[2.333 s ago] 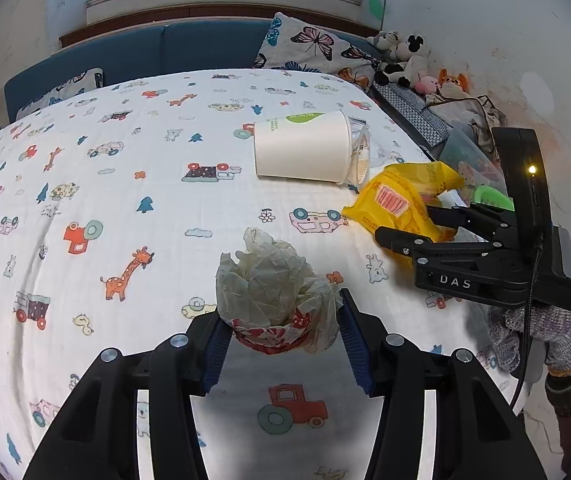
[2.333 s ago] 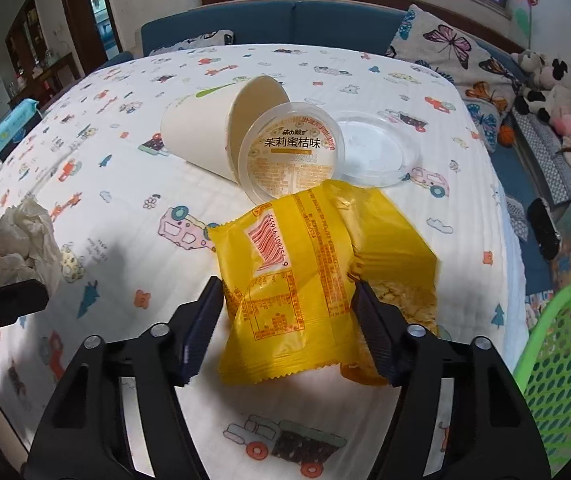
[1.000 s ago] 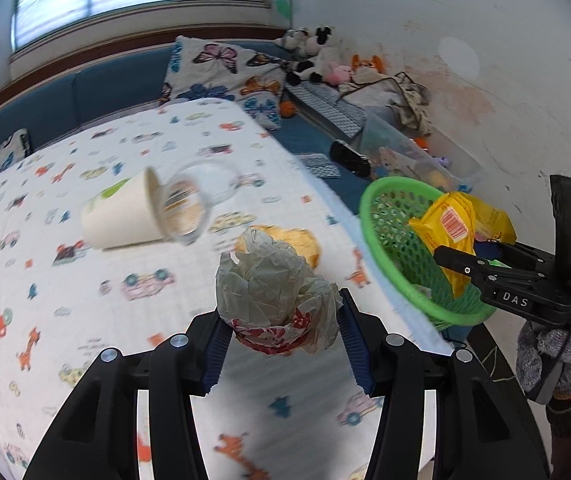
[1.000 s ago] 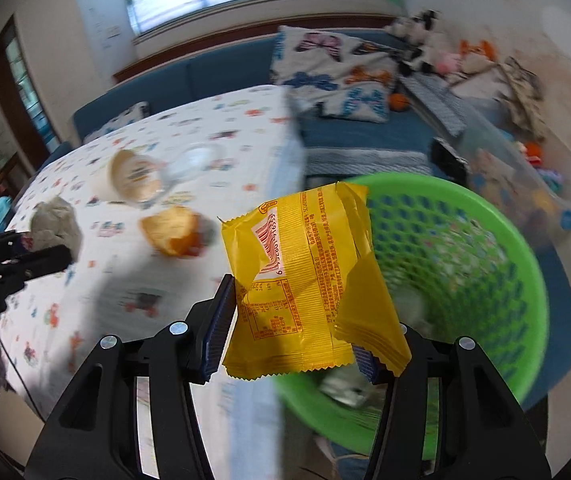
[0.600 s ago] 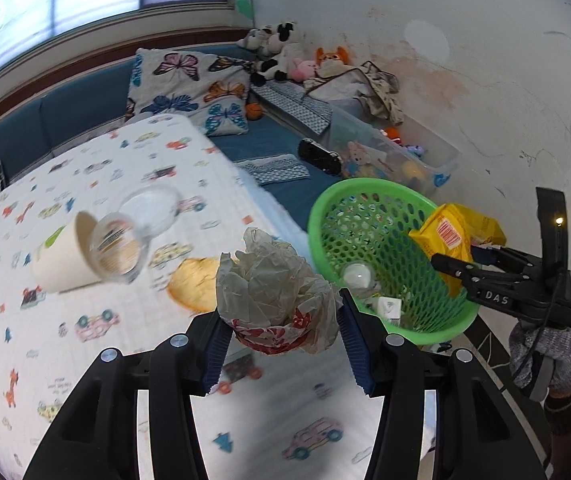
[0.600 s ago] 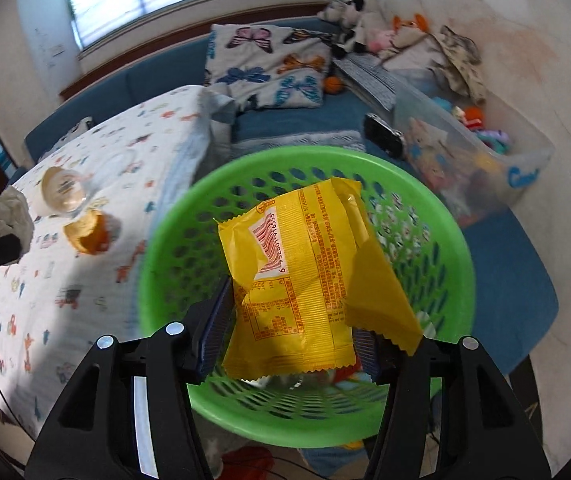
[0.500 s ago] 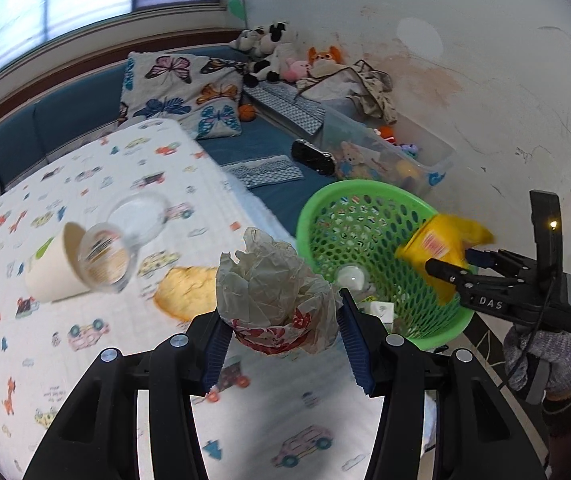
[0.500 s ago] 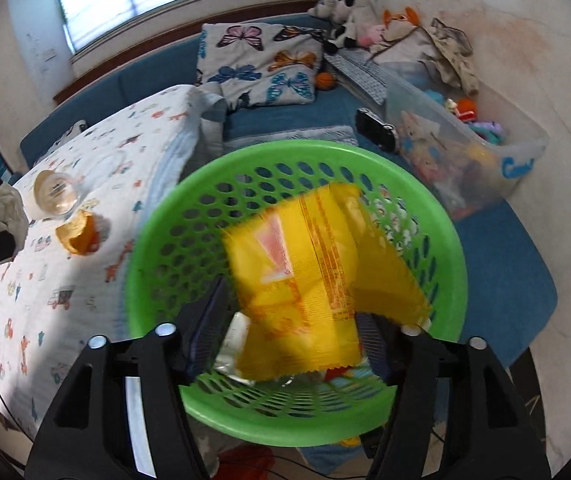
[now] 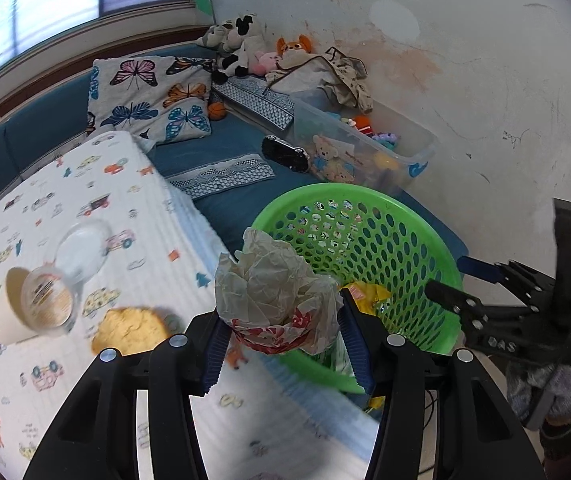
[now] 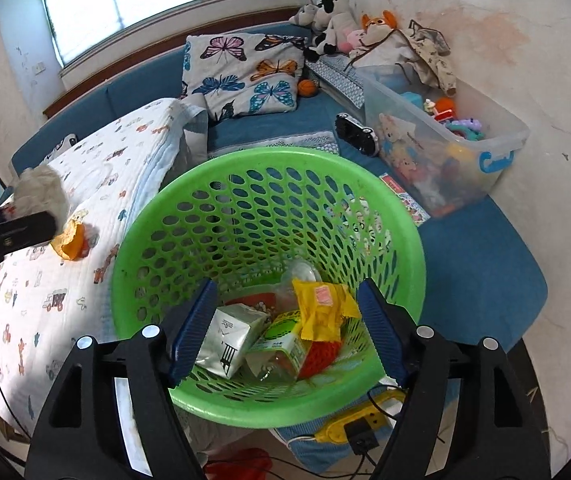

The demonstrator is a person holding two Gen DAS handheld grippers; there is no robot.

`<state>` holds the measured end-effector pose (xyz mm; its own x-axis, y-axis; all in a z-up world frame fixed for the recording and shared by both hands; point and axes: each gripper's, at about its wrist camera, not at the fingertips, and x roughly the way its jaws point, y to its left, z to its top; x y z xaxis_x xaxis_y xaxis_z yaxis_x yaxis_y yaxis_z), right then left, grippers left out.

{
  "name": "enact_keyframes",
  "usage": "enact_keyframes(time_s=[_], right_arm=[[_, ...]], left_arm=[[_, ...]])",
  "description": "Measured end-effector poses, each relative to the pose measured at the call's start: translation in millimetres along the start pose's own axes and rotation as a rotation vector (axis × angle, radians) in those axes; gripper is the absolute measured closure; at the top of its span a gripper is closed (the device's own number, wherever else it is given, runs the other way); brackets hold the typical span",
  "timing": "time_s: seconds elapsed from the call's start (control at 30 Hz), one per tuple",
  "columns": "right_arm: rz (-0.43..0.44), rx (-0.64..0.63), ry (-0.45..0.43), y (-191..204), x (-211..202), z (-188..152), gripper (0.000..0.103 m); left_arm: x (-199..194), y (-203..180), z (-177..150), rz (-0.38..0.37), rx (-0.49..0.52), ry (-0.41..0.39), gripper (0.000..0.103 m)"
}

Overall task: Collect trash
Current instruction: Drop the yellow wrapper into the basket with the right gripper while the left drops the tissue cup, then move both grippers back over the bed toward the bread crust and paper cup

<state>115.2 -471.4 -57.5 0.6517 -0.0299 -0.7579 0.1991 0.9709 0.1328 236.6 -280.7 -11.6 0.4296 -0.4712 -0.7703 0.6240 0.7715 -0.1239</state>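
Crumpled paper (image 9: 275,280), pinched in our left gripper (image 9: 281,332), should reach well over the green basket (image 9: 437,248) before release, clearing our right gripper (image 10: 287,324), which gapes empty.

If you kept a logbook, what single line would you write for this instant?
right gripper: open, empty, over green basket | yellow wrapper: in basket | left gripper: shut on crumpled paper wad | next: probably bin wad

Basket (image 10: 269,184) on floor, right of bed (image 10: 97,168). In basket: wrapper (image 10: 321,308), carton (image 10: 229,332), bottle (image 10: 281,340). On bed: cup (image 9: 9,312), lid (image 9: 81,248). Storage bin (image 10: 445,136) behind basket.
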Motion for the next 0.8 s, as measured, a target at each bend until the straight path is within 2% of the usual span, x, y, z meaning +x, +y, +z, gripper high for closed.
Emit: enact_keyframes(time_s=[0.33, 0.5, 0.63, 0.8], right_arm=[[0.013, 0.015, -0.003, -3.7, -6.5, -4.9, 0.027], [0.017, 0.019, 0.0, -4.2, -7.2, -7.8, 0.027], [0.022, 0.024, 0.004, -5.6, -6.7, -9.1, 0.027], [0.031, 0.023, 0.005, -3.0, -7.5, -10.8, 0.027]], left_arm=[[36.5, -13.8, 12.3, -0.007, 0.005, 0.04, 0.05], [48.7, -16.5, 12.5, -0.009, 0.0, 0.055, 0.044], [47.6, -15.9, 13.7, -0.018, -0.012, 0.034, 0.03], [41.3, -12.6, 11.4, -0.027, -0.016, 0.024, 0.03]])
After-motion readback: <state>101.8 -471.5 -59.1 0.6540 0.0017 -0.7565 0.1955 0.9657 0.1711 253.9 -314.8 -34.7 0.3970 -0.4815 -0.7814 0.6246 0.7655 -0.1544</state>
